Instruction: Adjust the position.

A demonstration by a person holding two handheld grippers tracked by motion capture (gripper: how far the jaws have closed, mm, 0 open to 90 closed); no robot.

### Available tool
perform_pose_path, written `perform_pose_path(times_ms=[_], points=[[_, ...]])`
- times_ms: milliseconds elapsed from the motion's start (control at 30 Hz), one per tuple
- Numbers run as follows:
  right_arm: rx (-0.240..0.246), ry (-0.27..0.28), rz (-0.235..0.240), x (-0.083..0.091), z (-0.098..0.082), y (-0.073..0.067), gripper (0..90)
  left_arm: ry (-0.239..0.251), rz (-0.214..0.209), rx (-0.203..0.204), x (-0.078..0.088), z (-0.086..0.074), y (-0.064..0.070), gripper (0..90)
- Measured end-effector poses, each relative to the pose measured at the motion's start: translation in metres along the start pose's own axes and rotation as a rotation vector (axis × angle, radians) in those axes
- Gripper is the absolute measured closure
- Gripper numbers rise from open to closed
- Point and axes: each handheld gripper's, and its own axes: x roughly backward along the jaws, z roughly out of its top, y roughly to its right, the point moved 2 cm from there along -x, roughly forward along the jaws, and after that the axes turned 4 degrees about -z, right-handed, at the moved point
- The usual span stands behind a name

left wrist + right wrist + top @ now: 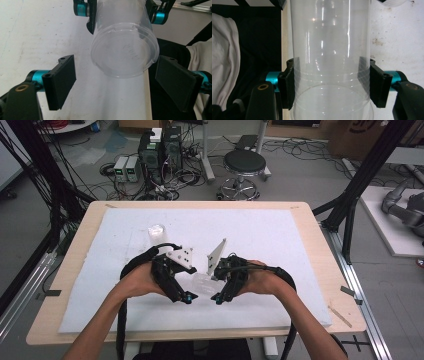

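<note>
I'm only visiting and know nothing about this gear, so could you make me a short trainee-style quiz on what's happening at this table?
1. True or false: the right hand-held gripper is clamped on the clear plastic cup stack.
2. Which end of the stack faces the left hand-held gripper? A) the open mouth B) the closed round bottom C) a screw lid
3. What stands alone on the white mat, beyond the hands?

Key
1. True: its pads press on both sides of the stack.
2. B: the closed bottom sits between the left pads, which do not touch it.
3. A single clear cup.
</note>
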Motion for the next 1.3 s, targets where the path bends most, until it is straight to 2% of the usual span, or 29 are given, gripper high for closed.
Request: perform_pose_path(times_ms=[567, 800, 1100, 1200, 1267, 1300], points=[[0.003, -0.002, 0.003, -0.0022, 0.0009, 0.0005, 35.3, 0.035, -0.034, -0.003, -0.0091, 0.0071, -0.0015, 25.8], [0.005, -0.007, 0.005, -0.0043, 0.0013, 0.0002, 35.4, 0.061, -0.052, -0.017, -0.0079, 0.0074, -0.0009, 40.4], [0.004, -0.004, 0.006, -0.0048, 0.0008, 0.0004, 35.0, 0.06, -0.047, -0.017, -0.0082, 0.0068, -0.0005, 41.7], [0.003, 0.01, 0.013, -0.0053, 0.0, 0.0008, 26.0, 0.062, -0.047, -0.017, -0.0076, 0.0067, -0.0002, 41.6], [-0.005, 0.025, -0.003, -0.0053, -0.0002, 0.0009, 13.8, 0.062, -0.045, -0.018, -0.0077, 0.0065, -0.0001, 41.6], [-0.004, 0.03, -0.004, -0.0047, 0.0, 0.0013, 13.4, 0.064, -0.045, -0.016, -0.0077, 0.0065, 0.0001, 41.6]])
